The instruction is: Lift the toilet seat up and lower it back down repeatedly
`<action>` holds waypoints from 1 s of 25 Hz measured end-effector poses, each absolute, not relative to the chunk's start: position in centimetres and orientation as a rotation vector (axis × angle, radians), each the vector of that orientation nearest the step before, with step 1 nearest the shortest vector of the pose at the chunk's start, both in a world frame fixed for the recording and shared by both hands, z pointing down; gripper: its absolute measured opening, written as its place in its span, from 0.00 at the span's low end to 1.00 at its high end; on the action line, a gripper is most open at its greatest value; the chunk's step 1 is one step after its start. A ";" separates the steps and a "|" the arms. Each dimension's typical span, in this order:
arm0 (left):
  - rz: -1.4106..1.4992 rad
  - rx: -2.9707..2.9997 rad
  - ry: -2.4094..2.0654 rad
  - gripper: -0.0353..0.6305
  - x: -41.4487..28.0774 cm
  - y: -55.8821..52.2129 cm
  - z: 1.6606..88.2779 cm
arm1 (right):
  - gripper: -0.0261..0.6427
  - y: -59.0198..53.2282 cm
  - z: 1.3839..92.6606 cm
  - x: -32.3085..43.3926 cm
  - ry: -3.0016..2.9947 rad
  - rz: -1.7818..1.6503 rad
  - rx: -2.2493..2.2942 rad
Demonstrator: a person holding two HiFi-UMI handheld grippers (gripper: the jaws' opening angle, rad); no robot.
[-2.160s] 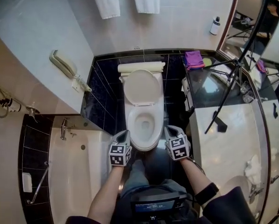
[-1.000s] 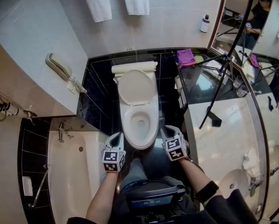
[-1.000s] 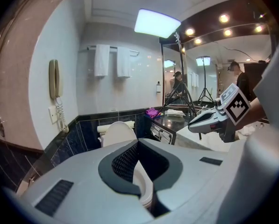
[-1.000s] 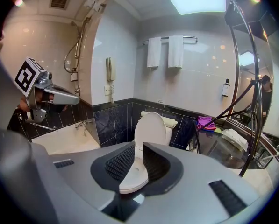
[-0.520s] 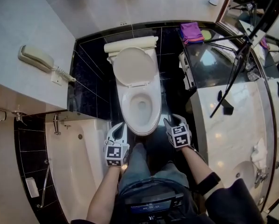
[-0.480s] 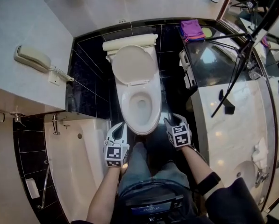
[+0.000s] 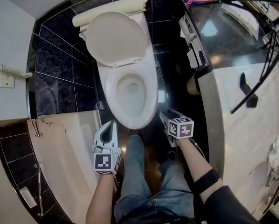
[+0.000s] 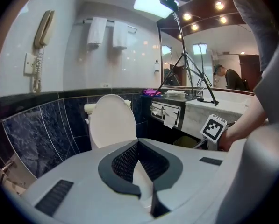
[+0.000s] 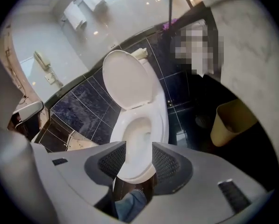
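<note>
The toilet seat is up, its solid oval face leaning back against the cistern, and I see it the same way from the right gripper view. Below it the bowl lies open. Neither of my grippers touches the seat; both hang near the bowl's front edge, one to each side.

My right gripper has just been opening its jaws. They now stand wide apart with nothing held, and only the bowl's front rim shows through the gap, clear of the pads. My left gripper has its jaws closed together at the tips, empty, and points across at the raised seat.

My jeans-clad legs stand just in front of the bowl. A bathtub lies to the left and a marble counter to the right, with a yellow waste bin beside the toilet. A wall phone and two white towels hang above the dark tiles.
</note>
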State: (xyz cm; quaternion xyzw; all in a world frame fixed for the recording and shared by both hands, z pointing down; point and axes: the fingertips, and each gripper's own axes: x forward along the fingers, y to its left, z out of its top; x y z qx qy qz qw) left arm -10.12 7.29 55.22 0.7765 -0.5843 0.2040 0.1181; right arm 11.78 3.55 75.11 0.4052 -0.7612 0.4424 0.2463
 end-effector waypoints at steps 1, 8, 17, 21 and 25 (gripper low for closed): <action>0.605 2.265 -1.706 0.04 -10.0 7.3 56.6 | 0.33 3.8 77.1 11.9 -2.068 1.250 1.104; 0.625 2.242 -1.696 0.04 -9.6 7.5 63.7 | 0.33 3.9 87.0 11.1 -2.024 1.486 1.090; 0.643 2.236 -1.712 0.04 -11.2 5.5 68.8 | 0.33 2.3 94.4 8.3 -1.927 1.776 1.090; 0.632 2.221 -1.711 0.04 -11.7 5.2 69.9 | 0.33 2.0 95.6 7.3 -1.906 1.859 1.086; 0.626 2.183 -1.706 0.04 -12.3 5.6 70.9 | 0.31 1.9 95.5 7.2 -1.898 1.873 1.088</action>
